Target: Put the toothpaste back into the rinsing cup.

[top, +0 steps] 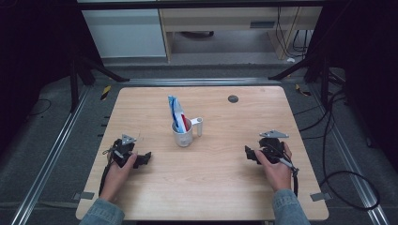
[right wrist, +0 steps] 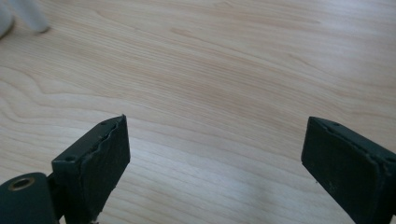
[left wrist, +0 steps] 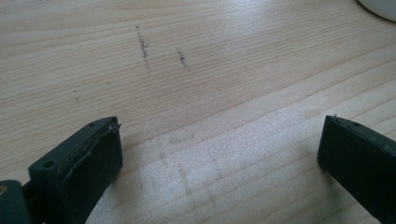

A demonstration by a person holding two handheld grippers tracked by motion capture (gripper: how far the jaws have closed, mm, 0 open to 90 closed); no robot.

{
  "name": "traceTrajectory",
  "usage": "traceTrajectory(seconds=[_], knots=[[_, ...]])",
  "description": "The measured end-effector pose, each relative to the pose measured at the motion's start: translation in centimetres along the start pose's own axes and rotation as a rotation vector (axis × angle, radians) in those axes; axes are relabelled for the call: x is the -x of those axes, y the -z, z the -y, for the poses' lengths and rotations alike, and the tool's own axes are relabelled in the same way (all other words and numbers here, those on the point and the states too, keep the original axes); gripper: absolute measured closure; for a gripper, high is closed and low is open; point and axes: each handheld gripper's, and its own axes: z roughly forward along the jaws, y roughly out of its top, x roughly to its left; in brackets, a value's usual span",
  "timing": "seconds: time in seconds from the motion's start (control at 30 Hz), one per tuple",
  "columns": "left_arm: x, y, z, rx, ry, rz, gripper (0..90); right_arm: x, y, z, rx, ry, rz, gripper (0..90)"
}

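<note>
Only the mug (top: pixel 182 133) with a tube (top: pixel 175 112) stands mid-counter (top: pixel 220 187); bare wood lies between both open tongs.

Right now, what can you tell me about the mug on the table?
The mug is white, looks ceramic, and stands upright near the middle of the wooden table, between the two grippers and a little farther back. Its handle points to the right and away. A blue, white and red tube, likely toothpaste, stands in it and leans on its rim. Neither gripper touches it.
</note>
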Motion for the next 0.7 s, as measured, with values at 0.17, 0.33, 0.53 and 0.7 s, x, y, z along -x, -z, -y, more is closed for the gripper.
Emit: traceTrajectory(seconds=[0.17,0.33,0.53,0.7], knots=[[0.0,0.0,0.0,-0.001,-0.001,0.001,0.0,1.2,-0.4,0.8,0.001,-0.044,0.045,6.1],[0.0,0.0,0.0,0.000,0.000,0.000,0.0,1.8,-0.8,1.2,0.008,-0.079,0.064,5.9],[0.0,0.0,0.0,0.000,0.000,0.000,0.0,2.1,-1.6,1.5,0.011,-0.107,0.095,6.8],[0.0,0.0,0.0,0.000,-0.001,0.000,0.0,2.1,-2.2,1.8,-0.007,-0.106,0.112,7.9]])
